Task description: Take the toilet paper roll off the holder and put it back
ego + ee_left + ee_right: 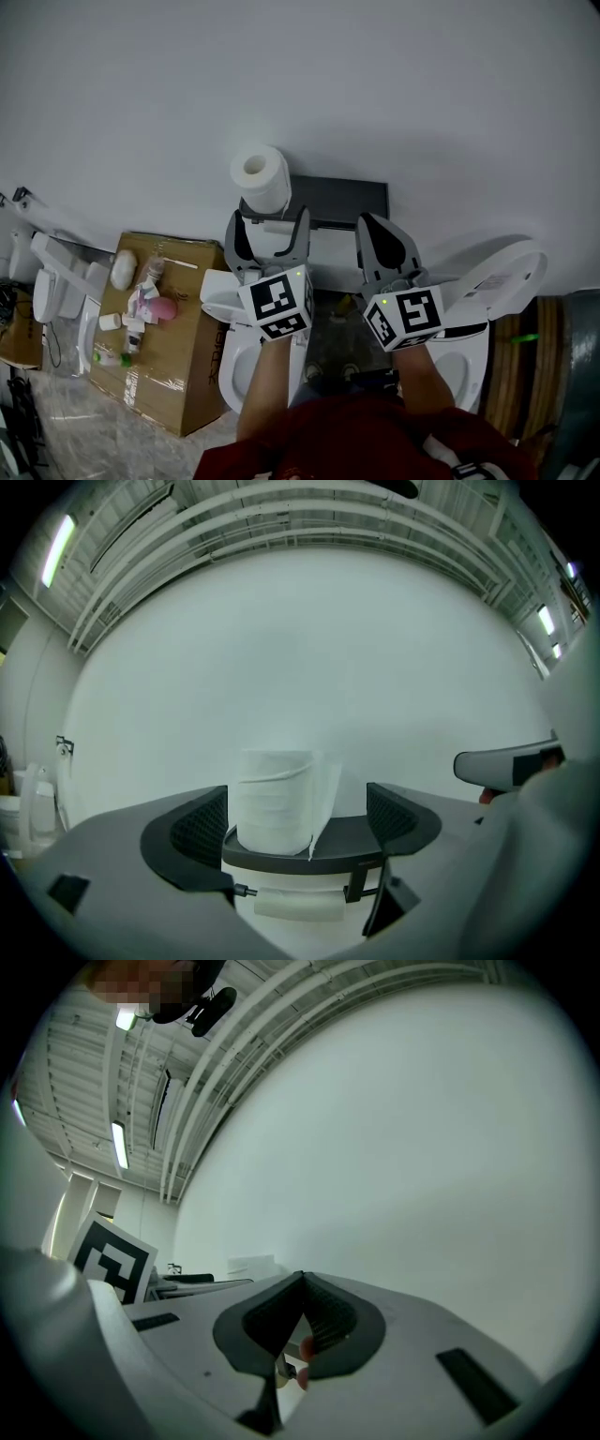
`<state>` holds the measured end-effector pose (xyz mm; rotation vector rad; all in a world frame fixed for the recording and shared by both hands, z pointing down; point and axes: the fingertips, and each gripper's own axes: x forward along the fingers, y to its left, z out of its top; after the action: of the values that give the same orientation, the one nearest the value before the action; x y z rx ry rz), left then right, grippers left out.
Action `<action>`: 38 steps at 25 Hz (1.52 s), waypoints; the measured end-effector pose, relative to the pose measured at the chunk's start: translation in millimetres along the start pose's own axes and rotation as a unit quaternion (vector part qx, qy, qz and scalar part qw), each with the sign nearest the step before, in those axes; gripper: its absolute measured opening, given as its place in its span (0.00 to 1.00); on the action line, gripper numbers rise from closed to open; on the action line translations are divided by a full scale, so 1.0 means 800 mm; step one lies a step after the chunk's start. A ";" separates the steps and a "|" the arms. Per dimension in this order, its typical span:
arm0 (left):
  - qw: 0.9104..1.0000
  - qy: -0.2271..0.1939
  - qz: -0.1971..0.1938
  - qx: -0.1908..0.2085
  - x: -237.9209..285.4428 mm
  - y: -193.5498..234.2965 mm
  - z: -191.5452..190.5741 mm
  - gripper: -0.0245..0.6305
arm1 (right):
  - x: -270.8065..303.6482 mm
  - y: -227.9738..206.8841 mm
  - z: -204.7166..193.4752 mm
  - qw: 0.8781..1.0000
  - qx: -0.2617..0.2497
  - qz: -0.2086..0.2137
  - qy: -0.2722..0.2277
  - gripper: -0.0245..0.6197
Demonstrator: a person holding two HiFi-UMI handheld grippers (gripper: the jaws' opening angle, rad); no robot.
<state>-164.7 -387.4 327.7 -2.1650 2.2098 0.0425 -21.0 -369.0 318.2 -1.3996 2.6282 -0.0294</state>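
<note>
Head view: the toilet paper roll stands upright on the dark holder shelf at the wall, with the left gripper just before it. Left gripper view: its jaws stand wide apart, clear of the roll. Right gripper view: the right gripper has its jaws pressed together.

Clutter on the box (cardboard) is indistinct.

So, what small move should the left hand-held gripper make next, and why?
Probably ease the left hand-held gripper forward until its jaws stand on both sides of the toilet paper roll, ready to close. The jaws are open and level with the roll, which stands upright on the holder's shelf, seemingly just beyond the tips and a little toward the left jaw. Nothing is held yet.
</note>
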 end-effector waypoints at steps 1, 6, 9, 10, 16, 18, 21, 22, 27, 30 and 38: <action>1.000 0.004 -0.002 -0.003 0.007 0.002 -0.002 0.75 | 0.002 -0.001 -0.001 1.000 0.001 -0.001 0.001 0.05; 1.000 0.010 0.000 -0.007 0.041 0.016 -0.009 0.77 | 0.015 -0.005 -0.005 1.000 0.001 -0.001 0.002 0.05; 1.000 0.015 -0.002 -0.008 0.060 0.023 -0.015 0.78 | 0.021 -0.006 -0.011 1.000 -0.002 0.001 0.003 0.05; 1.000 0.016 -0.002 -0.007 0.065 0.025 -0.016 0.78 | 0.023 -0.006 -0.012 1.000 -0.004 0.003 0.003 0.05; 1.000 0.015 -0.009 0.002 0.087 0.027 -0.015 0.78 | 0.030 -0.010 -0.013 1.000 -0.005 0.001 0.006 0.05; 1.000 0.013 -0.012 -0.005 0.088 0.029 -0.015 0.78 | 0.032 -0.010 -0.013 1.000 -0.005 -0.001 0.007 0.05; 1.000 0.006 -0.006 -0.013 0.084 0.037 -0.014 0.77 | 0.034 -0.008 -0.015 1.000 -0.009 0.001 0.008 0.05; 1.000 0.002 -0.006 -0.015 0.083 0.039 -0.013 0.77 | 0.035 -0.008 -0.016 1.000 -0.009 0.002 0.008 0.05; 1.000 -0.004 -0.008 0.000 0.083 0.038 -0.009 0.69 | 0.038 -0.006 -0.019 1.000 -0.003 -0.003 0.012 0.05; 1.000 0.000 -0.011 0.001 0.084 0.038 -0.009 0.68 | 0.039 -0.004 -0.019 1.000 -0.005 -0.003 0.011 0.05; 1.000 -0.012 -0.014 0.000 0.075 0.042 0.004 0.68 | 0.039 -0.007 -0.017 1.000 -0.007 -0.009 0.008 0.05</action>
<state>-199.1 -446.5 320.6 -2.1832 2.1664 0.0689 -35.7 -398.4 328.3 -1.4335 2.6341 -0.0247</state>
